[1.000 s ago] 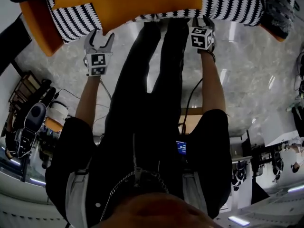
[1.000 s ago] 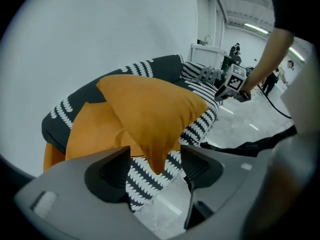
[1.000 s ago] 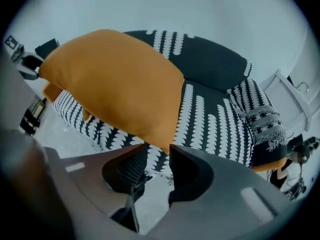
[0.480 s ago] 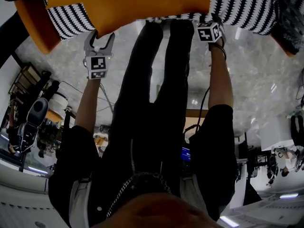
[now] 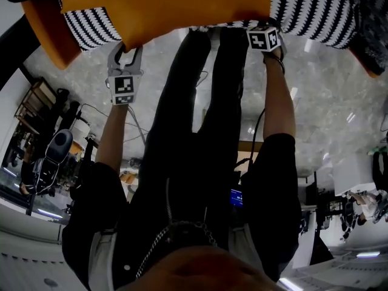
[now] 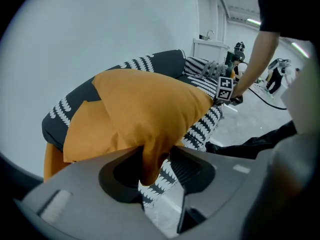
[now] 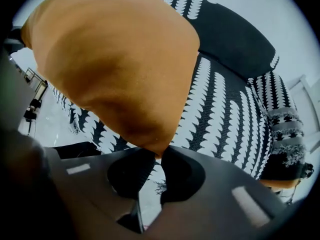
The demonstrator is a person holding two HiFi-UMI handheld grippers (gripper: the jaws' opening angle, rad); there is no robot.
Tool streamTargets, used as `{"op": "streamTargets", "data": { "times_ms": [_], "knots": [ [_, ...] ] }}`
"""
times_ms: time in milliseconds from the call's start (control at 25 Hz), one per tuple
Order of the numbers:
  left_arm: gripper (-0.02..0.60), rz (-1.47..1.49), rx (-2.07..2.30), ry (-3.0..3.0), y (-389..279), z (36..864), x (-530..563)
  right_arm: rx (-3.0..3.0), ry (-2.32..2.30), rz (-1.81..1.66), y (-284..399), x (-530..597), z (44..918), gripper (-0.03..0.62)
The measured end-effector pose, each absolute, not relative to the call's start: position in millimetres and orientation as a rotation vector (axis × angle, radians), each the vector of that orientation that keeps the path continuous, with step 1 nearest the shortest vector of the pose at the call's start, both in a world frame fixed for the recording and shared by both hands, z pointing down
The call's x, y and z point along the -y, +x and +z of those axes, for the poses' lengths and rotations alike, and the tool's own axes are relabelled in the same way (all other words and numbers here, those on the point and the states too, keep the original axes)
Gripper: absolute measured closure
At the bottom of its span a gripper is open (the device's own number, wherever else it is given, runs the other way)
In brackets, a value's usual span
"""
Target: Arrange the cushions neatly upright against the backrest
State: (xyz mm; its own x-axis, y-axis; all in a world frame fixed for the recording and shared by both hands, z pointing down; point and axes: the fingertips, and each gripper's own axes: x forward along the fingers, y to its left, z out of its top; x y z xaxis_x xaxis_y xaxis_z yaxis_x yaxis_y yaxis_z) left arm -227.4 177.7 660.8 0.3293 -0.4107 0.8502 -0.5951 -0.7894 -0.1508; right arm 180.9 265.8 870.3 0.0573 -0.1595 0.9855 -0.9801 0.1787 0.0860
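A large orange cushion [image 5: 170, 5] lies on a sofa with a black-and-white patterned cover [image 5: 315, 11]. My left gripper [image 5: 126, 47] has just closed on the cushion's near left corner. In the left gripper view that corner [image 6: 152, 154] hangs pinched between the pads. My right gripper [image 5: 264, 35] points down at the cushion's near right corner, its jaws also just closed. In the right gripper view the tip of the orange cushion [image 7: 125, 69] is squeezed between nearly shut jaws [image 7: 159, 156]. The dark backrest [image 7: 235, 39] rises behind the cushion.
A second orange cushion [image 5: 48, 26] sits at the sofa's left end. A grey knitted cushion [image 5: 364, 8] sits at the right end. My legs in black trousers [image 5: 200, 102] stand right against the sofa's front edge on a marbled floor [image 5: 327, 102]. Cables trail on the floor by my feet.
The left gripper's jaws have narrowed onto the cushion's left corner. The right gripper has moved farther in toward the sofa edge and closed on the right corner.
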Motion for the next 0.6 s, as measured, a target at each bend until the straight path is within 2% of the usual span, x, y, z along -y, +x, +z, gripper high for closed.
{"op": "streamTargets", "data": {
  "times_ms": [240, 400, 600],
  "knots": [
    [0.454, 1.432, 0.968, 2.422, -187, 647, -228, 1.412, 1.31, 0.962, 214, -315, 843, 0.557],
    [0.47, 1.396, 1.016, 2.425, -160, 614, -211, 1.447, 1.362, 0.989, 240, -305, 803, 0.56],
    [0.479, 1.357, 1.089, 2.414, -159, 576, -172, 1.507, 1.399, 0.97, 244, -266, 751, 0.563]
  ]
}}
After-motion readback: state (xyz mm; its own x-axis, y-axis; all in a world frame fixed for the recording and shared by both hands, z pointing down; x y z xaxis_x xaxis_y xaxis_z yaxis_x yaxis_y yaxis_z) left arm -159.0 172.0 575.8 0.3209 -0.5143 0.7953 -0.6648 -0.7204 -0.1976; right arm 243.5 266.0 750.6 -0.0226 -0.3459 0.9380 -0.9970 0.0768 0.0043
